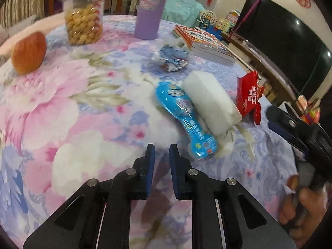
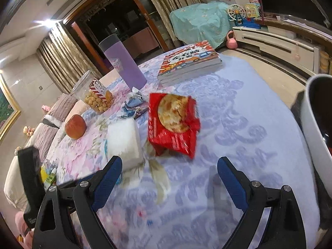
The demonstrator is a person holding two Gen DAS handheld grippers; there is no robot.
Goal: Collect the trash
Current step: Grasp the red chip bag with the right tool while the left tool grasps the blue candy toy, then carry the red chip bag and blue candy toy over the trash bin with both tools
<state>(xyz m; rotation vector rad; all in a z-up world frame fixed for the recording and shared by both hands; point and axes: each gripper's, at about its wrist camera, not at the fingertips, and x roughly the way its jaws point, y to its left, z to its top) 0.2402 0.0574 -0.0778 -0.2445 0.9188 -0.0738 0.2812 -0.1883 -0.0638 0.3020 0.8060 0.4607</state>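
Note:
A red snack wrapper lies on the flowered tablecloth just ahead of my right gripper, which is wide open and empty above the cloth. It also shows in the left wrist view. A crumpled blue-white wrapper lies further back, also in the right wrist view. A blue toothbrush package lies beside a white tissue pack, just ahead and right of my left gripper. The left jaws stand a narrow gap apart, holding nothing.
An apple, a snack jar, a purple bottle and stacked books stand on the table. A white bin is at the right edge of the right wrist view. The right gripper's body shows in the left wrist view.

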